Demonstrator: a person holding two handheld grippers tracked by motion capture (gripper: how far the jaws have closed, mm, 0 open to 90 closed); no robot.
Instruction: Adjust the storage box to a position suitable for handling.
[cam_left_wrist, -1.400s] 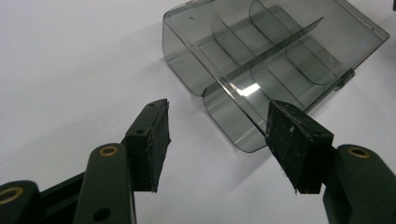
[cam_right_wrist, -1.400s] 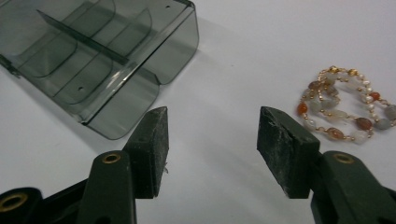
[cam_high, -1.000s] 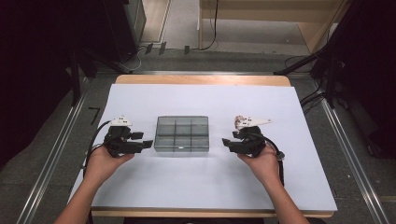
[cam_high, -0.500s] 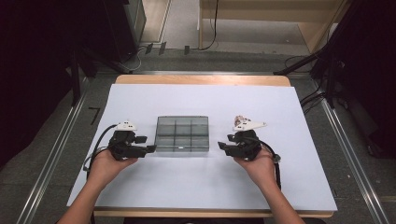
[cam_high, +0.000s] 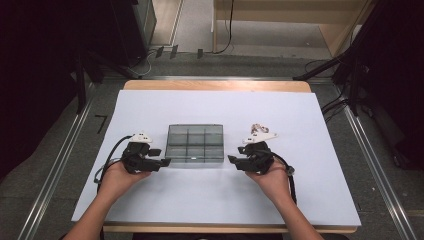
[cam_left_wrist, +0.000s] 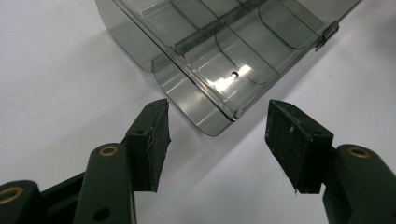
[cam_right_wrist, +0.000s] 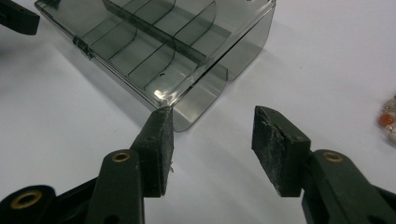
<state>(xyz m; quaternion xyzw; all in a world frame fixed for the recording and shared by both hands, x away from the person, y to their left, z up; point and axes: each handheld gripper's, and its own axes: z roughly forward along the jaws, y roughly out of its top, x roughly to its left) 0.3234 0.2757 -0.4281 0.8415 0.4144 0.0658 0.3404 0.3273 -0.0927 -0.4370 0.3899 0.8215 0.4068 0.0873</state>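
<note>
A smoky clear plastic compartment box lies shut in the middle of the white table cover. My left gripper is at the box's near left corner, pointing at it. In the left gripper view the jaws stand open and the corner of the box lies just beyond the gap, untouched. My right gripper is at the near right corner. Its jaws are open too, and one pad has its tip right by the corner of the box. Whether that pad touches the box I cannot tell.
A small packet of reddish bits lies on the cover just beyond my right hand, and shows again as the packet at the edge of the right gripper view. The white cover stretches wide behind the box. Dark stands and cables surround the table.
Both hands have edged a little toward the box's near corners. The box has not moved.
</note>
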